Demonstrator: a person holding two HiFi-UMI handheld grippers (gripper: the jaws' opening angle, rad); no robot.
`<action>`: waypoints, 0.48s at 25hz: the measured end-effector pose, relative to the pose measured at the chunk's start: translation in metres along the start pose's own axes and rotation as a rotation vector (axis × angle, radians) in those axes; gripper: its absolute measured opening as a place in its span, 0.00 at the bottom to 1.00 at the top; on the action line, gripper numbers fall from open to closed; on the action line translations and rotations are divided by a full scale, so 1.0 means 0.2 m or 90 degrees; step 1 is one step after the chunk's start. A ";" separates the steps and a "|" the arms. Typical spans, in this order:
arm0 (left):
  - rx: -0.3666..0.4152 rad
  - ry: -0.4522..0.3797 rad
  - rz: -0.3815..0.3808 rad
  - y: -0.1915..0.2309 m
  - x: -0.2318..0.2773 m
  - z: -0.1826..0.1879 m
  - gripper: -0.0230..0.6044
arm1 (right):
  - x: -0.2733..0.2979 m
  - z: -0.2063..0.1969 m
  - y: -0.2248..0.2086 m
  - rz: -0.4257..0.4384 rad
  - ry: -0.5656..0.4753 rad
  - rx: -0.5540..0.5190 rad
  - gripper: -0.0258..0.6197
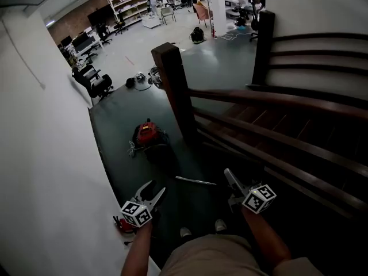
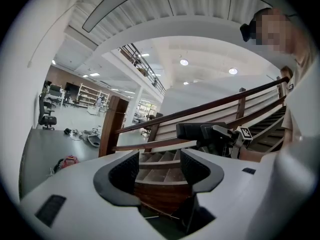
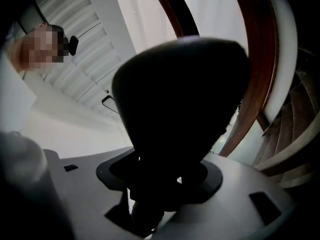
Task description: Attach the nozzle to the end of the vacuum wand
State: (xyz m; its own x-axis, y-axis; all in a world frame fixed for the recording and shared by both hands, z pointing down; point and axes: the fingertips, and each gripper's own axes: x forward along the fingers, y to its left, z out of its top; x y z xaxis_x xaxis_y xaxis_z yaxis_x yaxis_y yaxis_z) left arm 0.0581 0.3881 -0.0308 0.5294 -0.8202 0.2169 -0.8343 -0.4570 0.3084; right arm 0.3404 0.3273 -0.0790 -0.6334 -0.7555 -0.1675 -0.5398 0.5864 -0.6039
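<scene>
A red and black vacuum cleaner (image 1: 148, 134) sits on the dark floor by the stair post. Its thin metal wand (image 1: 195, 181) lies on the floor between my two grippers. My right gripper (image 1: 233, 184) is shut on a black nozzle (image 3: 180, 94), which fills most of the right gripper view; the left gripper view shows that nozzle (image 2: 196, 131) held out level. My left gripper (image 1: 150, 193) stands open at the lower left with nothing between its fingers (image 2: 124, 173); only the wooden stairs show beyond them.
A dark wooden staircase with rails (image 1: 287, 131) and a thick post (image 1: 175, 85) stands to the right. A white wall (image 1: 46, 171) runs along the left. A small red thing (image 1: 122, 226) lies under my left gripper. The person's shoes (image 1: 201, 229) are at the bottom.
</scene>
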 end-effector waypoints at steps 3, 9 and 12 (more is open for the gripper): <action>0.001 0.001 0.005 -0.01 0.04 0.01 0.45 | 0.01 0.05 0.00 0.031 -0.011 0.036 0.43; 0.023 0.021 0.012 -0.06 0.13 -0.01 0.45 | -0.02 0.10 -0.07 0.036 -0.012 0.023 0.43; 0.044 0.038 0.007 -0.08 0.20 -0.02 0.45 | -0.02 0.11 -0.13 0.028 -0.017 0.007 0.43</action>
State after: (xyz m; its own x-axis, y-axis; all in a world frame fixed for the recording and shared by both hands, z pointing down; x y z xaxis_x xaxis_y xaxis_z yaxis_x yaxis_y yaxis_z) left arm 0.0938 0.3648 -0.0228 0.5262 -0.8046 0.2750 -0.8479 -0.4722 0.2410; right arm 0.3686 0.3080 -0.0805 -0.6405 -0.7373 -0.2149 -0.5057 0.6155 -0.6045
